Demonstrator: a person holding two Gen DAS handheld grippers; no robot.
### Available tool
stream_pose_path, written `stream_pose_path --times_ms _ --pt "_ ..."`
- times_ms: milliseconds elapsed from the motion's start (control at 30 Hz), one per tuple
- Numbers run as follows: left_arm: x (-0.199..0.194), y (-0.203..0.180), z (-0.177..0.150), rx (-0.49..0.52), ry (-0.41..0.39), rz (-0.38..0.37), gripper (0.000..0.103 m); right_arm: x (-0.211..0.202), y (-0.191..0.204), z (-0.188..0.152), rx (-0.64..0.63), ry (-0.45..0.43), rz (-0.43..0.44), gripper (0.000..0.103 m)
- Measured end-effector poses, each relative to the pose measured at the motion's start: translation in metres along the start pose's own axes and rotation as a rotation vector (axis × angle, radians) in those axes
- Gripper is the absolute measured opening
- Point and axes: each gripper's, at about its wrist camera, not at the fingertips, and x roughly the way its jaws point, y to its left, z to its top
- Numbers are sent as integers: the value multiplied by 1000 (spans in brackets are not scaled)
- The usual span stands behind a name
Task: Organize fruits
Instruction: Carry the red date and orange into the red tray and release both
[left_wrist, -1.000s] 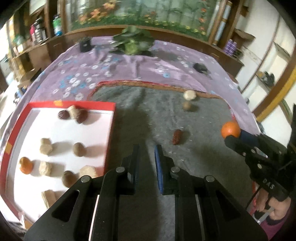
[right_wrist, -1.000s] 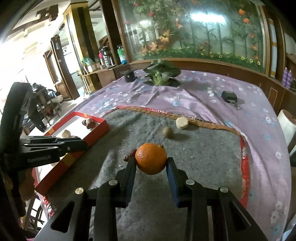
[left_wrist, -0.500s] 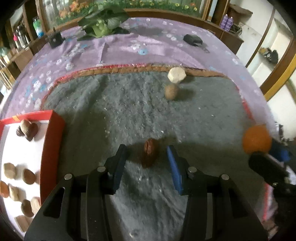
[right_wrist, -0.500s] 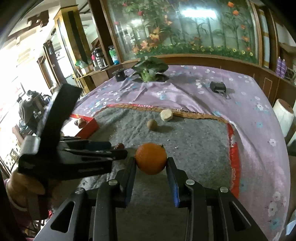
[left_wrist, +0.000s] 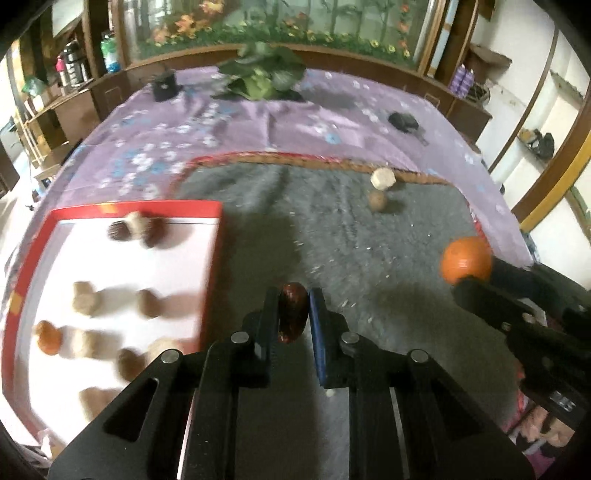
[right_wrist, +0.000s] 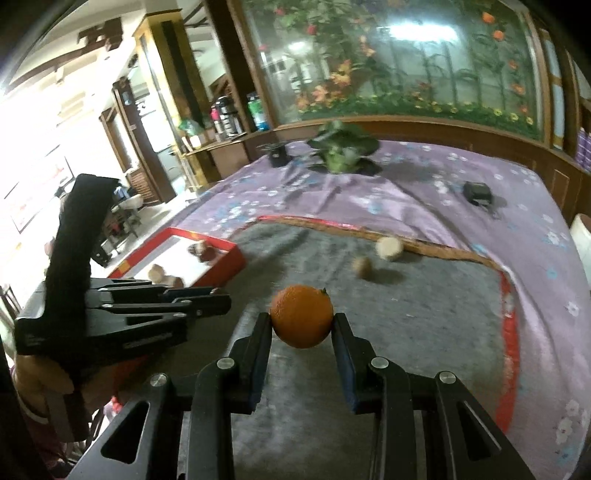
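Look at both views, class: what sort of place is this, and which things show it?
Probably a room in a home. A wide surface under a purple floral cloth, a flowered glass panel framed in wood behind it, and a side counter with bottles and flasks suggest it.

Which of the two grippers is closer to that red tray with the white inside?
Left. The left gripper, holding a dark red fruit, is right beside the red tray; the right gripper, with the orange, is farther off.

We saw a purple flowered cloth (left_wrist: 236, 122), a grey mat (left_wrist: 332, 229), a red-rimmed white tray (left_wrist: 212, 258), and an orange fruit (right_wrist: 301, 316).
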Motion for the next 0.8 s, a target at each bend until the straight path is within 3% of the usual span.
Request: stream_pose_path --times_ms 433,800 --pt "-50 93 -23 -130 -84 170 15 50 89 22 -137 50 130 32" --pt "-48 159 -34 -262 -69 220 15 102 138 39 -225 97 151 32"
